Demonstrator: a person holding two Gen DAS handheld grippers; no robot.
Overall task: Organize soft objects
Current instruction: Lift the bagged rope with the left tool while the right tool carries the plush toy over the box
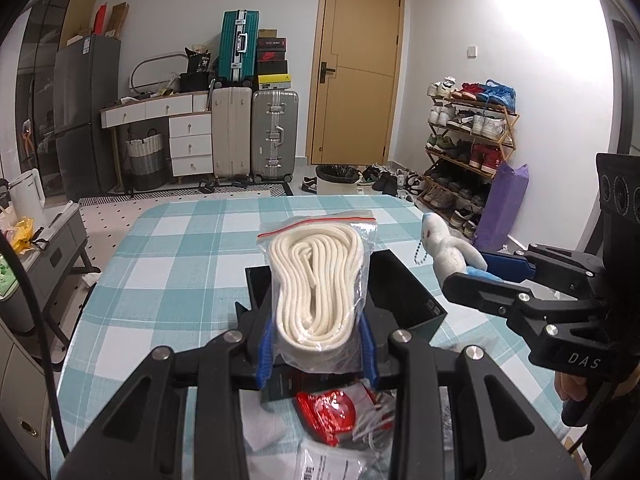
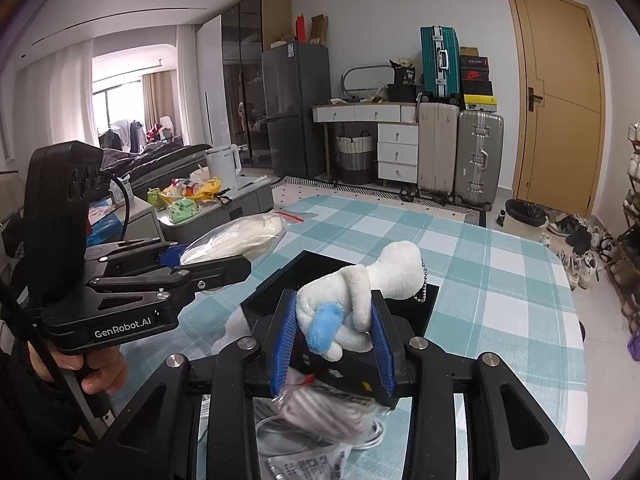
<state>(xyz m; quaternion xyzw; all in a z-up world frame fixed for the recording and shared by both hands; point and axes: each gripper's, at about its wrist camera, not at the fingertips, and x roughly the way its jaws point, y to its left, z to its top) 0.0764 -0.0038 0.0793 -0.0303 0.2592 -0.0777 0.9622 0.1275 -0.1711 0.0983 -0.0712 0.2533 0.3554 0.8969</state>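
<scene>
My left gripper (image 1: 318, 320) is shut on a clear zip bag of coiled cream rope (image 1: 316, 280), held above an open black box (image 1: 404, 292) on the checked table. The bag also shows in the right wrist view (image 2: 236, 236), in the left gripper (image 2: 208, 260). My right gripper (image 2: 334, 332) is shut on a white and blue plush toy (image 2: 352, 300) with a bead chain, over the same black box (image 2: 280, 288). In the left wrist view the plush (image 1: 448, 248) sticks out of the right gripper (image 1: 480, 272).
A red packet (image 1: 330, 412), white cords and bagged items (image 2: 320, 412) lie on the teal checked tablecloth (image 1: 180, 264) below the grippers. Beyond the table are suitcases (image 1: 256, 136), a bin (image 1: 336, 180), a shoe rack (image 1: 468, 140) and a low side table (image 2: 224, 204).
</scene>
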